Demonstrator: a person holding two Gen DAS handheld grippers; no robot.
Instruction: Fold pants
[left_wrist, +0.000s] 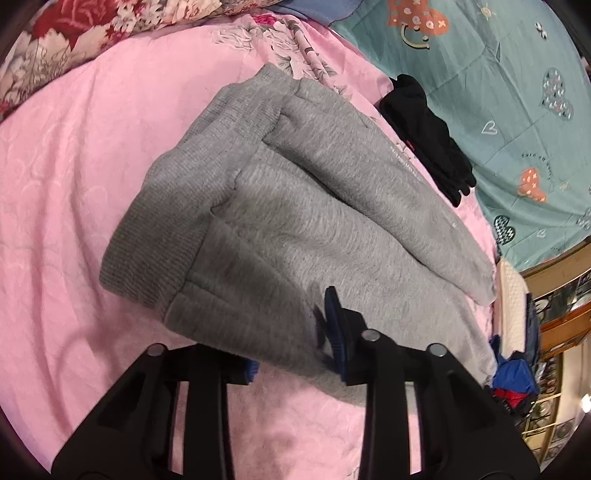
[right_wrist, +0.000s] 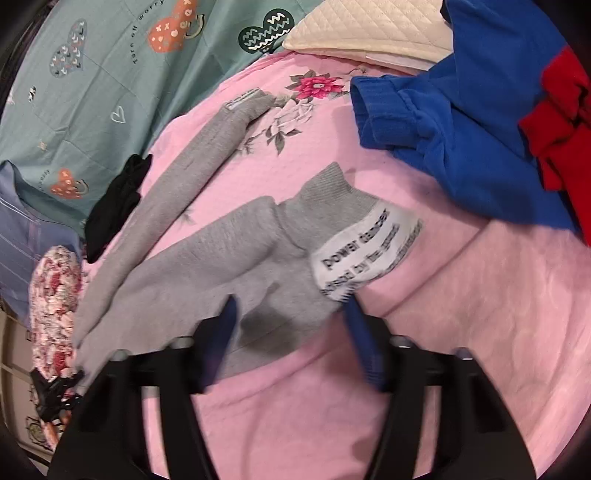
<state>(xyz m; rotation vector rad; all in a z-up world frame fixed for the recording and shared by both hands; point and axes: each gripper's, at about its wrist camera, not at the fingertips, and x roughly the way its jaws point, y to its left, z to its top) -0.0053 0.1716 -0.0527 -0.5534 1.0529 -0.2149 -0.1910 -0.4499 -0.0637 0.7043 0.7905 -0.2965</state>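
Pants (left_wrist: 295, 221), fleecy grey, ribbed waistband

bed: pink bedspread (left_wrist: 74, 184) | on it: grey pants (left_wrist: 280, 206), black garment (left_wrist: 424, 125), blue garment (right_wrist: 461, 129)

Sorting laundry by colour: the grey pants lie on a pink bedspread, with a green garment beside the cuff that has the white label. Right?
Not quite. The garment near the labelled cuff is blue, not green, as the right wrist view shows. The grey pants do lie on the pink bedspread.
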